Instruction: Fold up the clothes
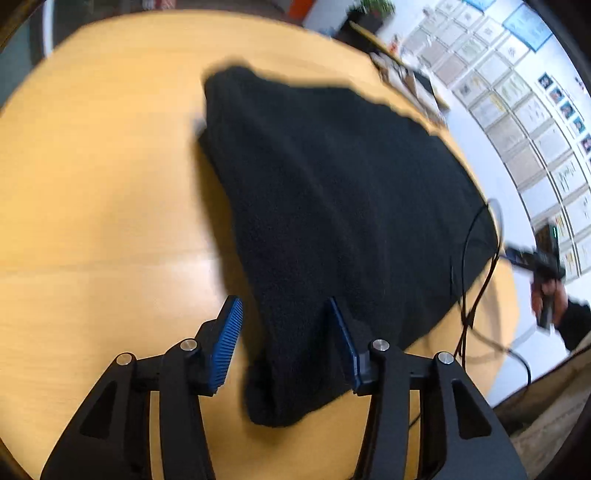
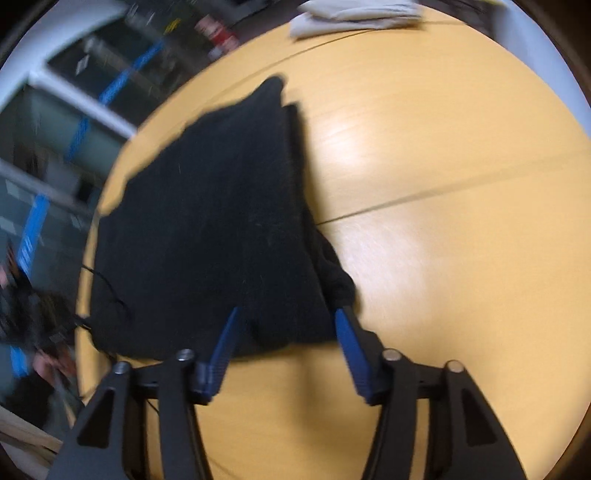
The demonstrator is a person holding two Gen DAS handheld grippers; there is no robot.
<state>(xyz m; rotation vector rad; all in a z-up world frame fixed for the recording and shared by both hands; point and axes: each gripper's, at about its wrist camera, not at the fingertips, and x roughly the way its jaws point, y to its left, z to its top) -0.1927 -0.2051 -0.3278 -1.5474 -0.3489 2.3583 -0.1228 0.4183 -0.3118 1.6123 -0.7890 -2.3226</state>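
A black fleece garment (image 1: 332, 206) lies folded on the wooden table (image 1: 92, 184). My left gripper (image 1: 284, 306) is open, its blue pads (image 1: 227, 343) on either side of the garment's near left corner. In the right wrist view the same garment (image 2: 221, 221) lies on the table (image 2: 443, 166). My right gripper (image 2: 291, 317) is open, with the garment's near right corner between its blue pads (image 2: 351, 343). Neither gripper holds cloth. Both views are blurred.
A thin black cable (image 1: 476, 295) runs over the garment's right edge and off the table. A hand with a device (image 1: 546, 280) is at the right. A pale folded cloth (image 2: 354, 14) lies at the table's far edge. Framed pictures (image 1: 517, 92) cover the wall.
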